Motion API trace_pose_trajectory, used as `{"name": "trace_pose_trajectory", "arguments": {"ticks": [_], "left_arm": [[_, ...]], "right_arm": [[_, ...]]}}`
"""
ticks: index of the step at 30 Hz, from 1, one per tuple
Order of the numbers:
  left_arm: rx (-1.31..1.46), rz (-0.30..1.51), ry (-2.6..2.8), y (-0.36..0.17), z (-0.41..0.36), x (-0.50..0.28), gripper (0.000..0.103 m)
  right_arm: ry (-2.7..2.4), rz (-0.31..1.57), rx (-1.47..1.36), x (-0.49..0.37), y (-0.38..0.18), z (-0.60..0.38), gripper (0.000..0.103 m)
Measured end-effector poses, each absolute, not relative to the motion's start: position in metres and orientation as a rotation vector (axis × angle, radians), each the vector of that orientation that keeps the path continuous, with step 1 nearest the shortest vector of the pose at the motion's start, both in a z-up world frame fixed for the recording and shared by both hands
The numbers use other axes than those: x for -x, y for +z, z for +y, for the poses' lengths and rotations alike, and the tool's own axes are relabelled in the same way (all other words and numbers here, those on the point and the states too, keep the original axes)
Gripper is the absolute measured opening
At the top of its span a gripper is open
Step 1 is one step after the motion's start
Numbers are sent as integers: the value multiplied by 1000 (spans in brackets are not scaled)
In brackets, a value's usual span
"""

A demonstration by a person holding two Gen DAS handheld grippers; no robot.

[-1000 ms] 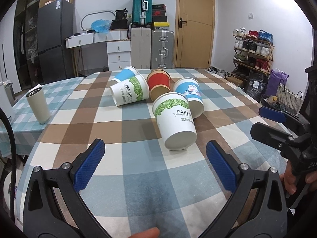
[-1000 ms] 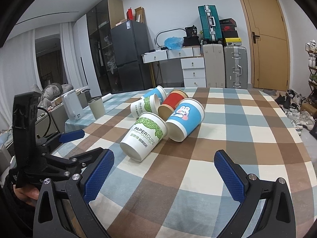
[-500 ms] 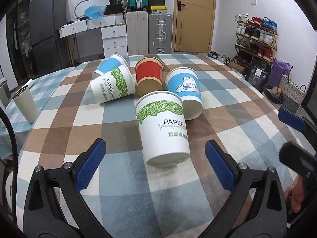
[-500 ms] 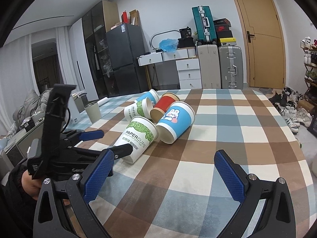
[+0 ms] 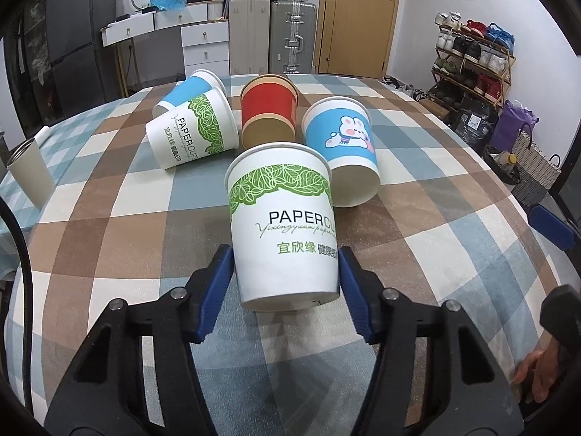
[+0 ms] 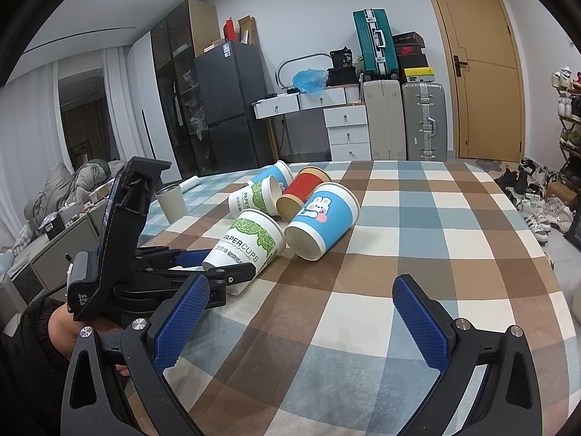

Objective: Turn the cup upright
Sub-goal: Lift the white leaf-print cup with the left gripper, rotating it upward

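A white paper cup with green leaves [image 5: 283,225] lies on its side on the checked tablecloth [image 5: 109,239], base toward me. My left gripper [image 5: 285,287] is shut on its base end, blue pads against both sides. The cup also shows in the right wrist view [image 6: 247,243], with the left gripper [image 6: 214,269] around its base. My right gripper [image 6: 301,323] is open and empty, over the table to the cup's right. Behind lie a bunny cup [image 5: 341,152], a red cup [image 5: 268,112], a second leaf cup [image 5: 192,134] and a blue cup [image 5: 189,91].
A beige tumbler [image 5: 29,174] stands upright at the table's left edge. The table edge [image 5: 537,225] curves away on the right. Beyond the table are drawers, suitcases [image 5: 290,40], a fridge, a door and a shoe rack [image 5: 472,61].
My left gripper moved forward to the nearest leaf cup and closed on its base. My right gripper stayed open and shifted little.
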State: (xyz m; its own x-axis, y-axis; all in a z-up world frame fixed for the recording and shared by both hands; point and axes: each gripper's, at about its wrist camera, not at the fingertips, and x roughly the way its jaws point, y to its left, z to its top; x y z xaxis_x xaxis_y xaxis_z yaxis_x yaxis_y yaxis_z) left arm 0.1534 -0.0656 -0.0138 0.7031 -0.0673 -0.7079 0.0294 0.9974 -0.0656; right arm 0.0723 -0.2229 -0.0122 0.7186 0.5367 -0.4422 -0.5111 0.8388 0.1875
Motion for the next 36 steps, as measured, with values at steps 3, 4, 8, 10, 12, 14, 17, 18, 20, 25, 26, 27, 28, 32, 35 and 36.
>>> {"name": "trace_pose_trajectory", "arguments": {"ticks": [3,4,8,10,12,14,17,18,20,25,26,27,28,32,35,36], "left_arm": [[53,780,-56,-13,-64,-150,55],[54,772,-55,-11,-63,-147,55],[56,752,-51,-8,-59,-137,55],[61,742,-46,-6,-57,-130,55],[67,729,-44,-3,-54,-122,55],[71,717,-40,0,-51,-114,55],[86,696,-34,5,-44,-101,55],[91,687,-34,7,-42,-95,55],[91,674,-29,9,-39,-87,55],[97,644,-29,15,-34,-66,55],[96,639,-29,15,-33,-62,55],[96,636,-27,16,-33,-58,55],[99,633,-25,16,-31,-54,55],[109,630,-30,15,-30,-41,55],[113,631,-36,12,-32,-30,55],[113,634,-41,11,-33,-28,55]], "right_arm": [[585,507,-51,-72,-13,-221,103],[587,507,-50,-72,-13,-220,103],[595,508,-47,-72,-13,-217,103],[600,510,-46,-72,-14,-215,103],[605,511,-43,-72,-14,-212,103],[612,514,-39,-71,-15,-209,103],[622,517,-36,-69,-16,-205,103],[624,518,-35,-69,-17,-205,103],[631,523,-35,-68,-18,-202,103],[642,534,-19,-64,-22,-195,103],[643,534,-16,-63,-22,-194,103],[645,533,-16,-63,-22,-193,103],[648,534,-17,-62,-22,-193,103],[656,536,-13,-59,-23,-190,103],[659,535,-10,-55,-23,-189,103],[659,535,-10,-55,-24,-190,103]]}}
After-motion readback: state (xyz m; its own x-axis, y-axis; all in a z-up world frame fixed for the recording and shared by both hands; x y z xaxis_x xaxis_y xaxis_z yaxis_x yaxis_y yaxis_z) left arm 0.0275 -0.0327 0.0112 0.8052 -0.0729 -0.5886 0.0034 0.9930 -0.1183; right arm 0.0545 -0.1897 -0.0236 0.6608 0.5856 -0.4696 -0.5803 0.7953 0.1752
